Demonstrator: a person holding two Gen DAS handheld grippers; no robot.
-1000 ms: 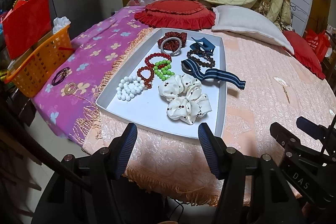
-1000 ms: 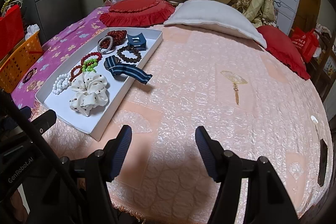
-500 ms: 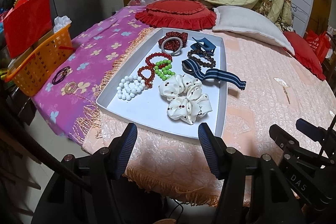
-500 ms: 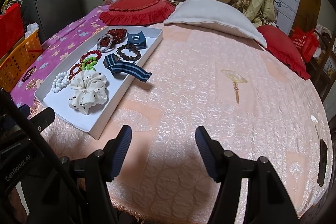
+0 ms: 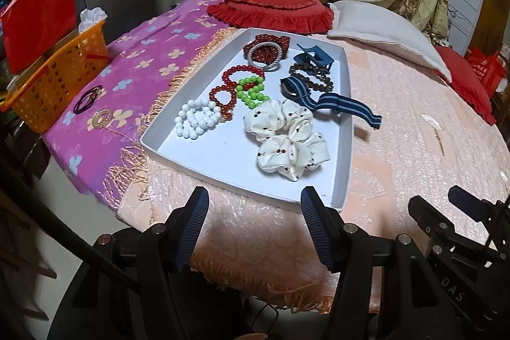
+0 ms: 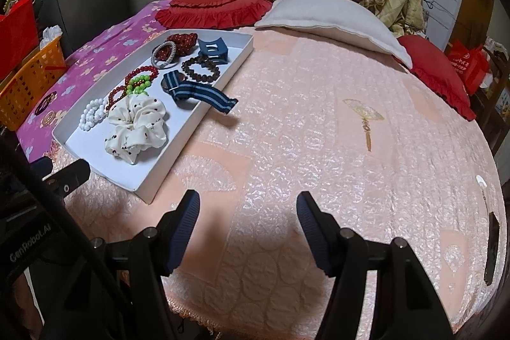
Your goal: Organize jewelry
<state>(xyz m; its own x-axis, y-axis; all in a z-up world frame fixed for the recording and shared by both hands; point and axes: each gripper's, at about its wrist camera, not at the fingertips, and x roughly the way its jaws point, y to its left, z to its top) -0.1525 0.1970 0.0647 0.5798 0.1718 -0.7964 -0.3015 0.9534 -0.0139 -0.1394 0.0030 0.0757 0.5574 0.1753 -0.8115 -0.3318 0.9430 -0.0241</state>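
Jewelry fills the tray just ahead of the left claw, whose jaws are apart and hold nothing. Right view: right claw, also apart and empty, over bare bedspread, tray ahead-left. Gathered or awaiting sorting, either fits.

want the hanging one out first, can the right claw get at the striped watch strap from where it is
Probably yes. The right claw is open and empty, and the striped watch strap overhangs the white tray rim on its side, with only bare bedspread between them.
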